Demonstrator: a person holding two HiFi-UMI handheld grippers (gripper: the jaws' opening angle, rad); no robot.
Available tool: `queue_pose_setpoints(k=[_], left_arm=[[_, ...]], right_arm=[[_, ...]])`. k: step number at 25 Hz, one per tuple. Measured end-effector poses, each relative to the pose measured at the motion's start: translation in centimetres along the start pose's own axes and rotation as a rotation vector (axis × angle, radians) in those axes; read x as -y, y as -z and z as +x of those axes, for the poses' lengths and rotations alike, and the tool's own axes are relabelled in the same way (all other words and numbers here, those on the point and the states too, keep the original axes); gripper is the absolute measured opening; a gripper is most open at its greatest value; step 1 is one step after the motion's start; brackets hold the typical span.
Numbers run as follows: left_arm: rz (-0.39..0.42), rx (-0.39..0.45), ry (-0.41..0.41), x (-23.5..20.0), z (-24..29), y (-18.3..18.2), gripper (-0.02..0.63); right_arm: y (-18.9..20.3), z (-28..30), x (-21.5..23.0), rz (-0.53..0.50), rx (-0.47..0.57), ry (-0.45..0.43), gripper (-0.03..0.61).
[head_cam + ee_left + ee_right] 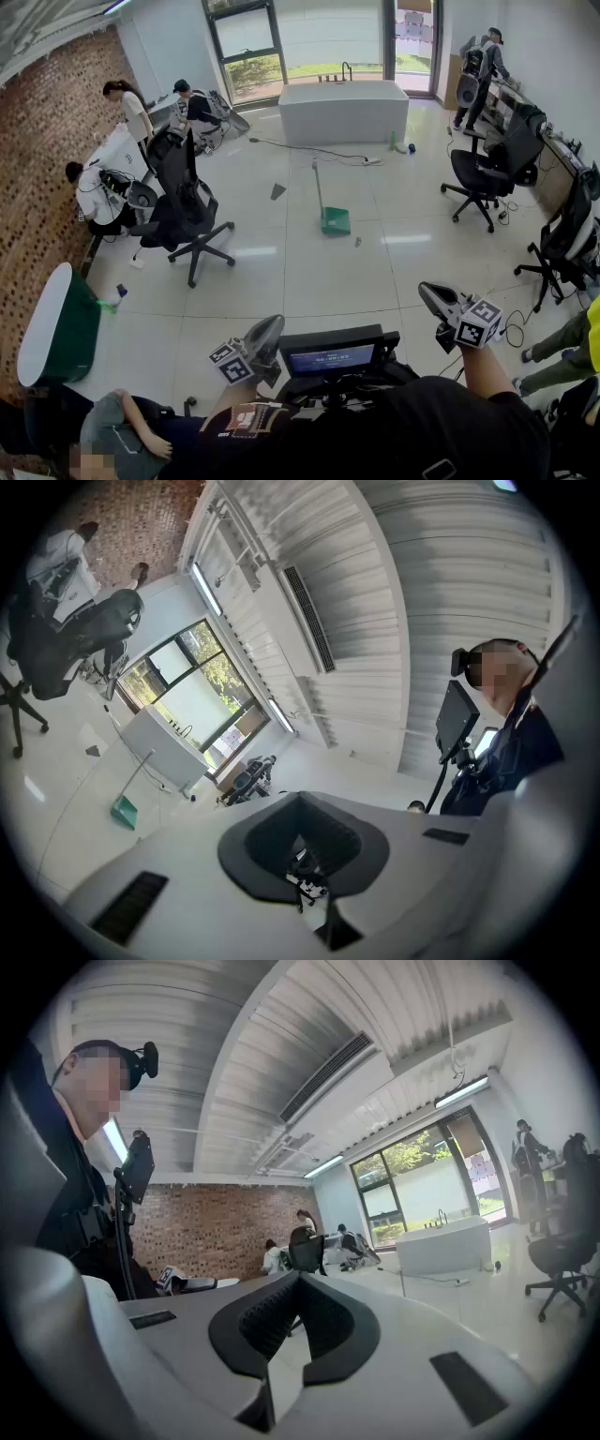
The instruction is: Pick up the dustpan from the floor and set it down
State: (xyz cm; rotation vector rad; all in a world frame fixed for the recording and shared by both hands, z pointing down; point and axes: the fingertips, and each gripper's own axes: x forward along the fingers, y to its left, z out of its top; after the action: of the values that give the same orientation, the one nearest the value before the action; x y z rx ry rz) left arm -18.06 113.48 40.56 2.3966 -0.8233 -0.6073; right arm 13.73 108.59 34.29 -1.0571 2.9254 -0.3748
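The green dustpan (334, 221) stands on the white floor in the middle of the room, its long thin handle pointing up and away. In the left gripper view the dustpan (124, 811) is small and far off at the left. My left gripper (274, 324) is held low near my body, jaws shut and empty (300, 797). At the lower right of the head view my right gripper (427, 292) is also far from the dustpan. Its jaws (298, 1275) are together with nothing between them.
A black office chair (183, 211) stands left of the dustpan; two more chairs (487, 173) are at the right. A white tub-like counter (344, 111) is beyond it, with a cable on the floor. A green-sided round table (58, 328) is at the near left. People work along the walls.
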Motion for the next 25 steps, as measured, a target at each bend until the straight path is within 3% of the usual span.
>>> queue_pose_setpoints(k=[5,9,20,25], left_arm=[[0.007,-0.038,-0.004,-3.7,0.0,-1.2,0.009],[0.009,-0.056,-0.005,-7.7,5.1,-1.5,0.009],[0.090,0.011,-0.099,-20.8,35.0,-1.9,0.009],[0.084,0.012,-0.109,-21.4,49.7,-1.3,0.009]], right_arm=[[1.7,3.4,1.1,0.026,0.014,0.015,0.009],[1.7,6.1,6.8,0.029,0.014,0.018,0.009],[-2.5,13.7,37.7,0.016,0.011,-0.137,0.009],[-7.3,12.5,50.9,0.018,0.013,-0.162,0.009]])
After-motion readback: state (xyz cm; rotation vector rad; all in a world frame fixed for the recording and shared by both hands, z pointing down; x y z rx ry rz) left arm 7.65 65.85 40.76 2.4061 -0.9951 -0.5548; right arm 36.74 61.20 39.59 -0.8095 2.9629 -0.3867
